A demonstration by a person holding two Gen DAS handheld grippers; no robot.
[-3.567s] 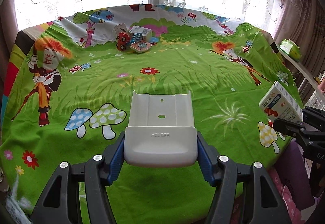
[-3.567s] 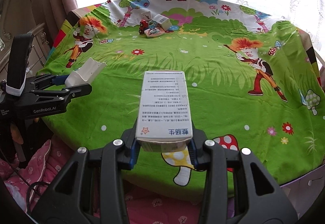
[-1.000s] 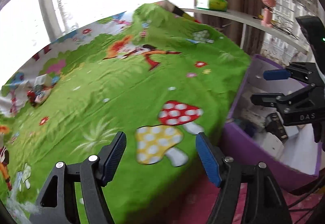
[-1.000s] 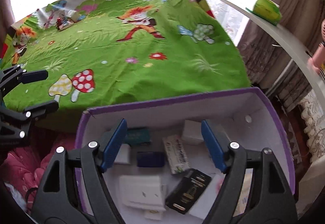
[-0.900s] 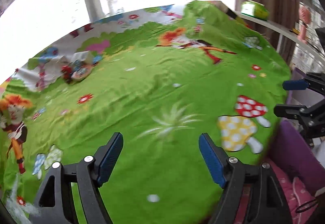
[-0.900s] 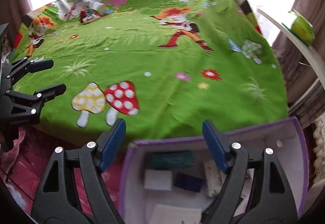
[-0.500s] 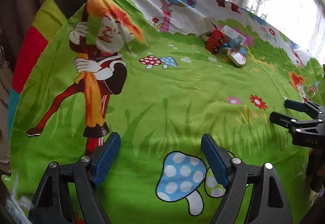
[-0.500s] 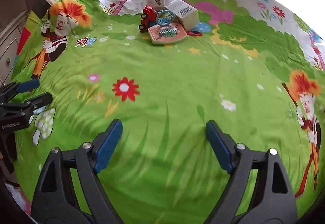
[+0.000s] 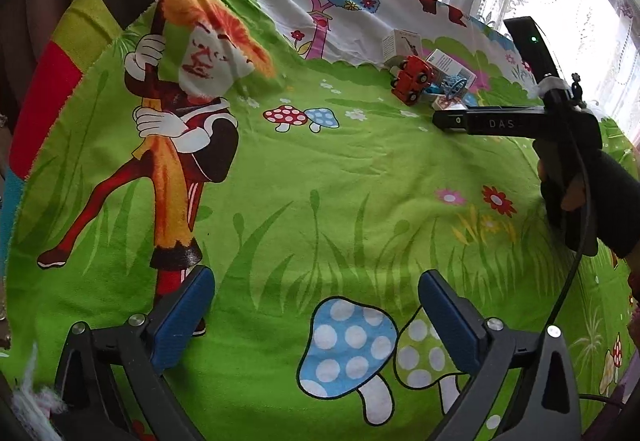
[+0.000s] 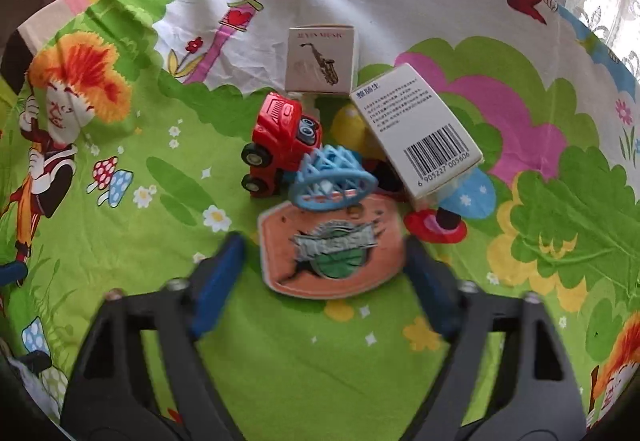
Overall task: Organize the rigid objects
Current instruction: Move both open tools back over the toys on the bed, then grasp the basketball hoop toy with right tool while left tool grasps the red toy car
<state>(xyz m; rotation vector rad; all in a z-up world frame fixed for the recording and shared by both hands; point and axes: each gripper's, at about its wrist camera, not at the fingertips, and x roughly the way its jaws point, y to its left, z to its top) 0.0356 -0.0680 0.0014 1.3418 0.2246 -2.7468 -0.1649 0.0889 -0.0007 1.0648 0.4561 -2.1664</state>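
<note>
While my right gripper [image 10: 324, 273] hung over the pile at the far side of the cartoon-printed sheet [image 10: 132, 201], its jaws were closing, one on each side of an orange badge-shaped tin [image 10: 332, 249] but, as far as the blur let me tell, not yet pressing on it. That tin lay flat on the sheet at the near edge of the pile. Just beyond it sat a pale blue lattice ring [image 10: 334, 181], leaning against a red toy truck [image 10: 280, 143] that was tipped on its side. Behind the truck stood a small white box with a saxophone picture [image 10: 320, 61], upright. To its right a white carton with a barcode [image 10: 420, 133] lay tilted, with a yellow egg-shaped thing [image 10: 348, 125] half hidden under it.

My left gripper [image 9: 316, 317] was well apart from the pile, over the green part of the sheet above two printed mushrooms; its jaws were opening wide and held nothing. From that side I could see the right gripper's black body, held by a dark-gloved hand [image 9: 580, 197], reaching toward the same pile.
</note>
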